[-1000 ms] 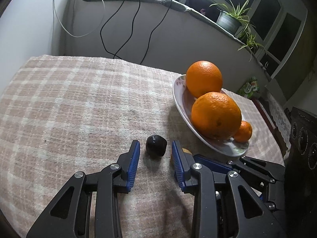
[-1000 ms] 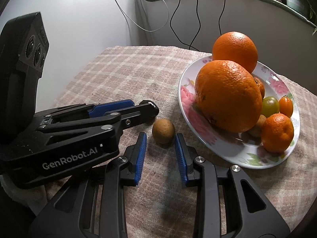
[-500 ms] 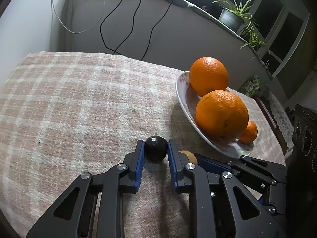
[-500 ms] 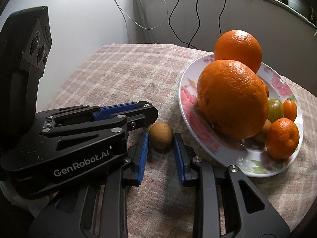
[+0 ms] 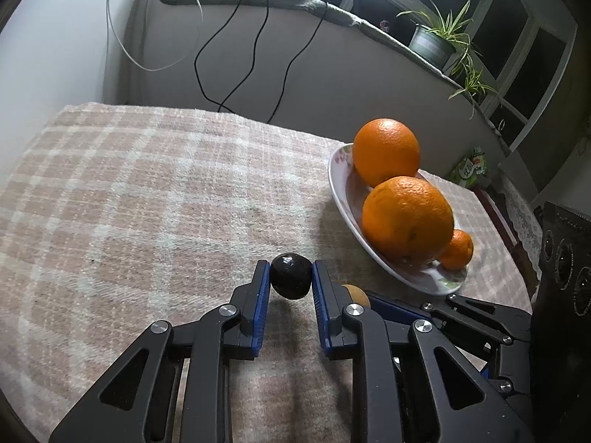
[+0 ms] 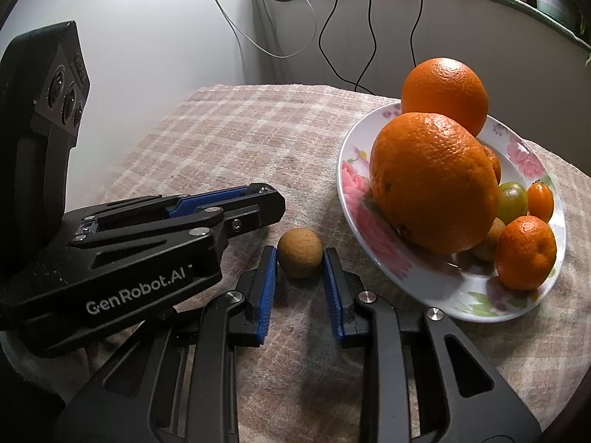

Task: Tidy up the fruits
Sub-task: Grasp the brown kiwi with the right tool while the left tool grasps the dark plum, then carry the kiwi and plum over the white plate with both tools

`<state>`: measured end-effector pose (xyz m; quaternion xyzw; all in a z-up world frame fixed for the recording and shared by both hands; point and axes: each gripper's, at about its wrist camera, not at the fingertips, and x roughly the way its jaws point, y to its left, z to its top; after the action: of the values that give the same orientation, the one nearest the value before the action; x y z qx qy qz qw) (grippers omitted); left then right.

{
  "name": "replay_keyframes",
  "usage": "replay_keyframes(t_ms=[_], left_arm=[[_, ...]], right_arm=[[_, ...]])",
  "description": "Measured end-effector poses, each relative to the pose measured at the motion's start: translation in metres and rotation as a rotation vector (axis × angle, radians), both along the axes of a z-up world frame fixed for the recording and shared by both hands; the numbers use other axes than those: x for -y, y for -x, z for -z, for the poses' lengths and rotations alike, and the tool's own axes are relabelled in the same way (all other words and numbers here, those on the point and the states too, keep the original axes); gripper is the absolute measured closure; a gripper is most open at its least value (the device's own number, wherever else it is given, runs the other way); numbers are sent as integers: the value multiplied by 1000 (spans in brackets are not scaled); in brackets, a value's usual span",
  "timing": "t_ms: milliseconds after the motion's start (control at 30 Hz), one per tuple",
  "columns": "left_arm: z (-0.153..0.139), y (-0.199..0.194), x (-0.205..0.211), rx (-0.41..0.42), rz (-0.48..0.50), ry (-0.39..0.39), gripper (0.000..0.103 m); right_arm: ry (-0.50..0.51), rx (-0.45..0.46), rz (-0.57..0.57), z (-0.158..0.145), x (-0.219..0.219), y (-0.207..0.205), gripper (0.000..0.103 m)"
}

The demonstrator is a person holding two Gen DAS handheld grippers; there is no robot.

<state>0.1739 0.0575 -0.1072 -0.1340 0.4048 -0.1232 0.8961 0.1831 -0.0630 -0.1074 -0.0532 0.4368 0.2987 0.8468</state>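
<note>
A small dark round fruit [image 5: 290, 277] sits pinched between the blue pads of my left gripper [image 5: 290, 269], just over the checked cloth. My right gripper [image 6: 300, 256] is shut on a small brown round fruit [image 6: 300, 251] that rests on the cloth, with both pads against its sides. That brown fruit [image 5: 357, 294] peeks out behind my left gripper's right finger. In the right wrist view my left gripper [image 6: 271, 203] lies just left of it, and the dark fruit is hidden. A flowered plate [image 6: 345, 184] holds two big oranges [image 6: 432, 181] and small fruits.
The plate [image 5: 338, 184] stands close to the right of both grippers, on the round table with the pink checked cloth [image 5: 155, 199]. Behind the table are a white wall, hanging cables [image 5: 255, 55] and a potted plant [image 5: 432, 42] on a ledge.
Both grippers' jaws closed inward. The left ones came onto the dark fruit and the right ones onto the brown fruit. Neither hand shifted much.
</note>
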Motion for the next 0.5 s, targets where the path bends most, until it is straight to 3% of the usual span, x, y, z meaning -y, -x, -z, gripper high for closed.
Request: replay_keyframes(t_ms=[500], left_arm=[[-42,24,31,102,34,-19,82]], right_arm=[[-75,3,-28,-21,29,21,77]])
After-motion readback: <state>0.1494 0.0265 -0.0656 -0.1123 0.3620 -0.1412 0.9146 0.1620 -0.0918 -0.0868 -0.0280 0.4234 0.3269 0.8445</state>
